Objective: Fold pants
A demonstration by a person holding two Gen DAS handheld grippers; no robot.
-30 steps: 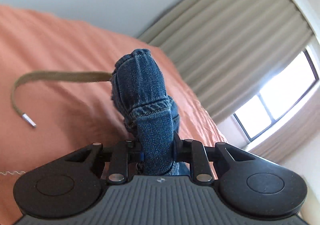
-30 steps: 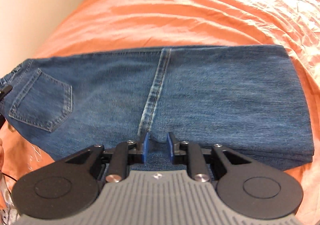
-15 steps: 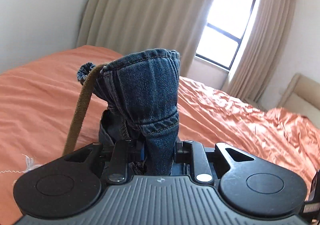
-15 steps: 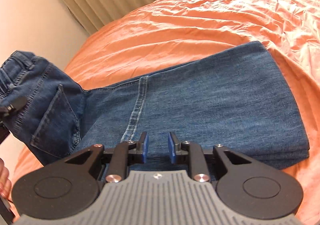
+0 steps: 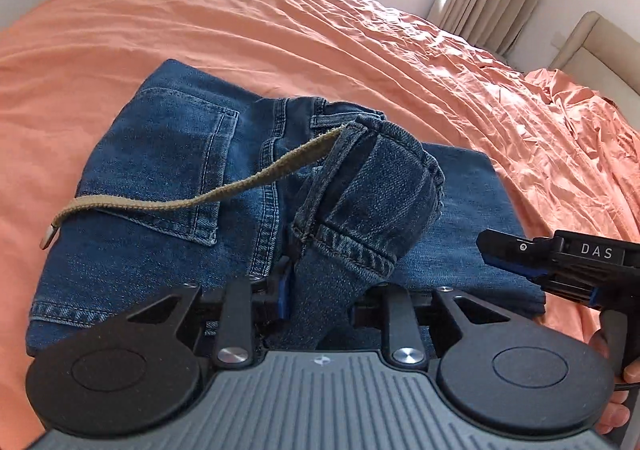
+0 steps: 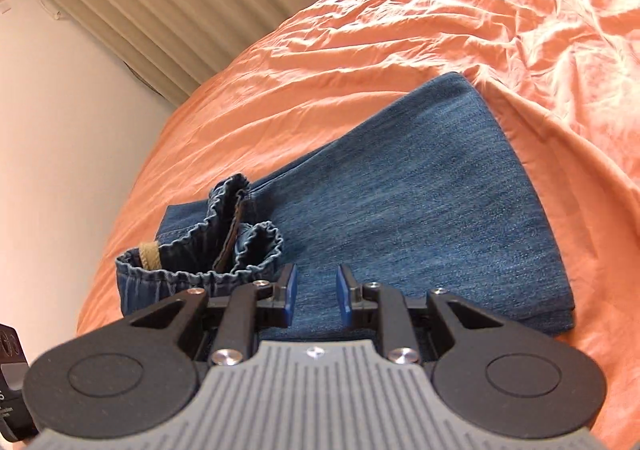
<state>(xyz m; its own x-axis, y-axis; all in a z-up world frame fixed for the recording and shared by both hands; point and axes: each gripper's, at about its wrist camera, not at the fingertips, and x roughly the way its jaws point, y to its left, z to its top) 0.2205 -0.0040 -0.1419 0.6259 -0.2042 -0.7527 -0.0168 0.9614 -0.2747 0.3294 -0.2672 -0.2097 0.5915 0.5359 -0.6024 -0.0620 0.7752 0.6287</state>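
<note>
An orange-sheeted bed [image 5: 280, 30] fills a room with beige curtains [image 6: 160, 10]. The jeans [image 5: 168, 178] lie folded near the bed's near edge, pocket side up. The left hand-held gripper [image 5: 320, 290] pinches a bunched waistband section, from which a tan drawstring [image 5: 180, 202] trails across the pocket. The right hand-held gripper [image 6: 312, 294] hovers over the denim with its jaws parted, holding nothing.

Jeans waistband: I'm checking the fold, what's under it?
The waistband, pinched in the left gripper, sits over the folded jeans legs on the orange sheet. Anything beneath is hidden.
</note>
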